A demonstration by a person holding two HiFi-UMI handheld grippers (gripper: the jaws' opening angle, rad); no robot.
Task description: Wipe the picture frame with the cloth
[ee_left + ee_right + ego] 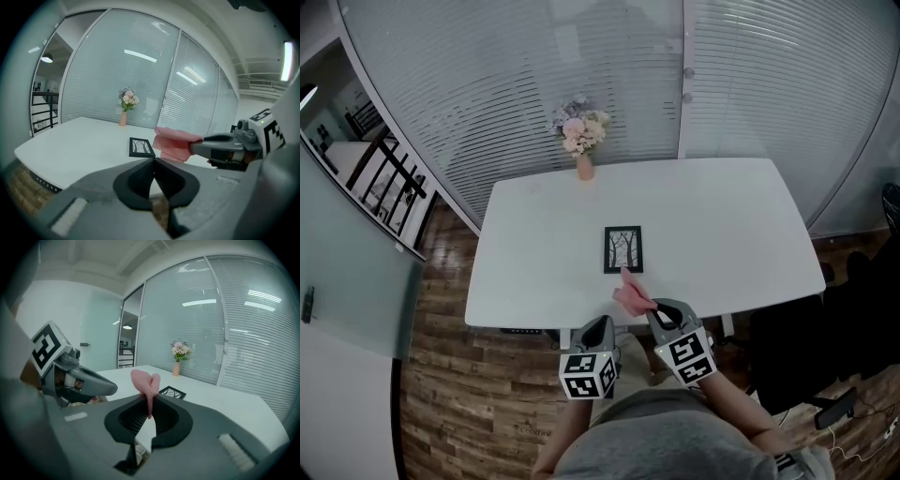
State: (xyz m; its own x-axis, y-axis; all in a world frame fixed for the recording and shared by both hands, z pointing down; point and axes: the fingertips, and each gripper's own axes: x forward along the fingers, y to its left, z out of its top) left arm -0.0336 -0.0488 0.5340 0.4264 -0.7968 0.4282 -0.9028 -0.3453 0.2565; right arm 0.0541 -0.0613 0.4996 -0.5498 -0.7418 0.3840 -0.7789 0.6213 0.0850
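One pink cloth (pixel 630 294) pinched in right tongs (pixel 652 306), near picture frame (pixel 622 248).

White table (pixel 722 216), black picture frame (pixel 622 248) with black bare-tree print on white, pink cloth (pixel 632 295), grey left gripper (pixel 602 325) and right gripper (pixel 656 309) with black pads (pixel 138 180) and black-and-white marker cubes (pixel 586 375), pink-and-white flowers (pixel 581 129), brown wood-grain floor (pixel 450 394).

Clamped part of cloth (pixel 630 295) hidden inside right gripper (pixel 656 307)

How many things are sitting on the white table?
2: the picture frame lies flat near the middle, and the flower vase stands at the far edge. The pink cloth is up in the right tongs.
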